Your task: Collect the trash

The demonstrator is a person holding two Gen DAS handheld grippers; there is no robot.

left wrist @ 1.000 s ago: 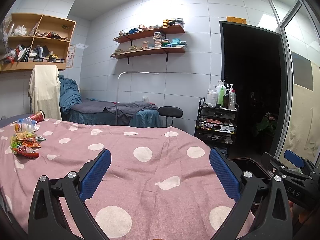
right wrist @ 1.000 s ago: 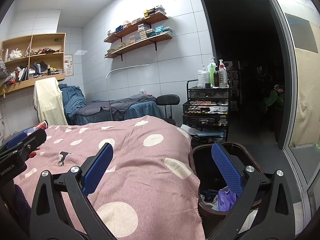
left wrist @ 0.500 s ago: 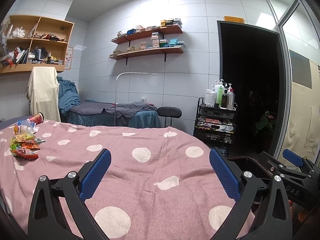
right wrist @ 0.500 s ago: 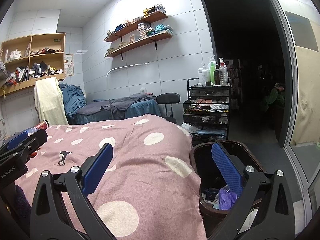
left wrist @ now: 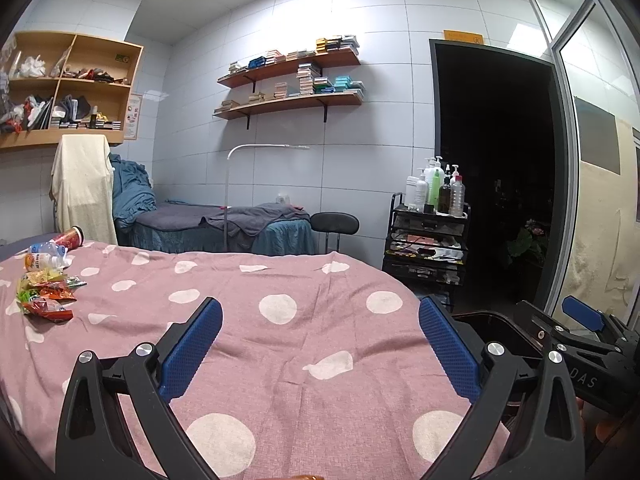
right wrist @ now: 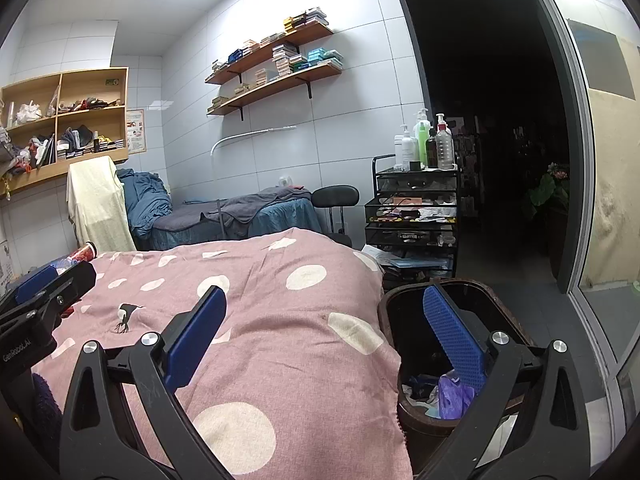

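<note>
Trash lies at the far left of the pink polka-dot bed cover (left wrist: 280, 344): colourful snack wrappers (left wrist: 44, 294), a plastic bottle (left wrist: 42, 258) and a red paper cup (left wrist: 70, 237). My left gripper (left wrist: 320, 350) is open and empty above the cover, well right of the trash. My right gripper (right wrist: 324, 336) is open and empty, with its right finger over the dark brown trash bin (right wrist: 390, 312) beside the bed. The bin holds a purple bag (right wrist: 452, 394) and other rubbish. The red cup shows in the right wrist view (right wrist: 84, 251).
A black wire cart (right wrist: 414, 208) with bottles stands beyond the bin. A black stool (right wrist: 336, 198) and a blue-covered massage bed (left wrist: 224, 226) stand behind. A dark doorway (right wrist: 492, 120) and a glass door (right wrist: 600, 160) are to the right.
The left wrist view has shifted slightly, so the trash sits a little lower left. Both grippers stay open and nearly still.
</note>
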